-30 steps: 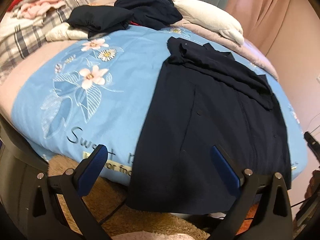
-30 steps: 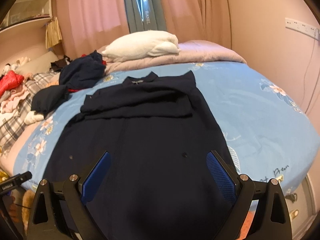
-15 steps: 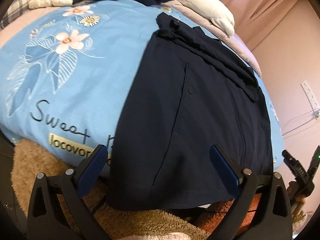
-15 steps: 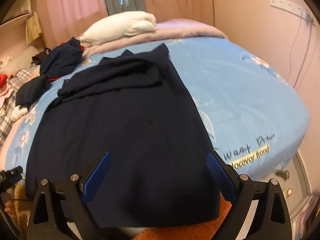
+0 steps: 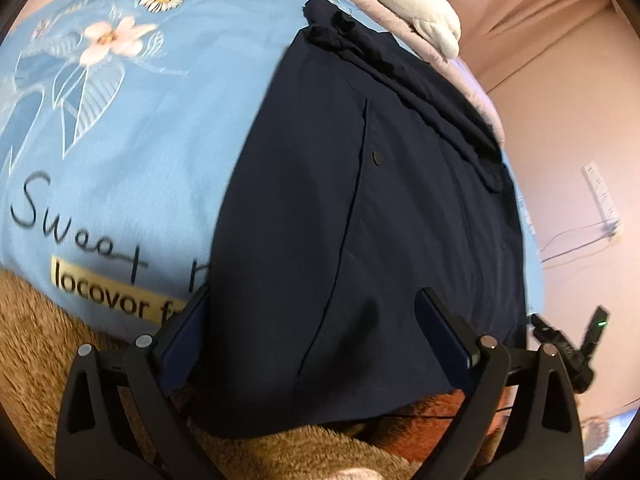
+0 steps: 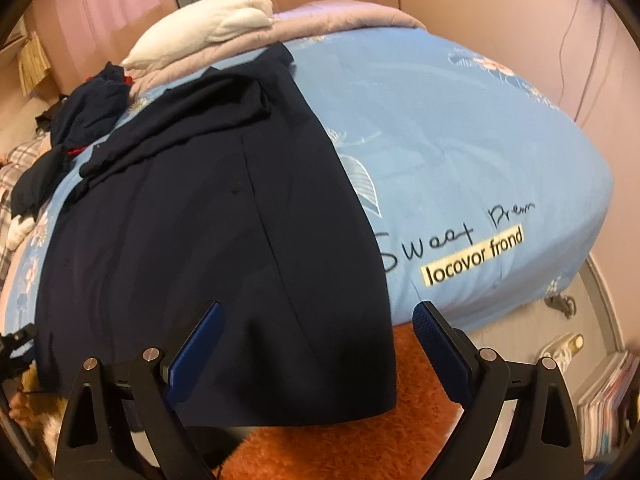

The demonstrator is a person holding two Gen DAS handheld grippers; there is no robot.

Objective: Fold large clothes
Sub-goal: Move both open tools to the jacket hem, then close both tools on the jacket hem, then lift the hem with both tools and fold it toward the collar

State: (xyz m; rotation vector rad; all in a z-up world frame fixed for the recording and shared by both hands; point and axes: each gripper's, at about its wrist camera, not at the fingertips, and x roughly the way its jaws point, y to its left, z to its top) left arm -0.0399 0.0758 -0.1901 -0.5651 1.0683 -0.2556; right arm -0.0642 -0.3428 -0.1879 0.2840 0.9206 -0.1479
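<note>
Right view alone shows books point(image 6: 604, 396) — beside the shirt point(image 6: 200, 240).

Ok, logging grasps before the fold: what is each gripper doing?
Left gripper: open, holding nothing.
Right gripper: open, holding nothing.

The blue flowered bed cover point(image 6: 460, 128) lies bare on both sides of the big dark navy shirt point(image 6: 208, 240). At the far end, a white pillow point(image 6: 208, 28) and a heap of dark clothes point(image 6: 80, 112) block the way.
</note>
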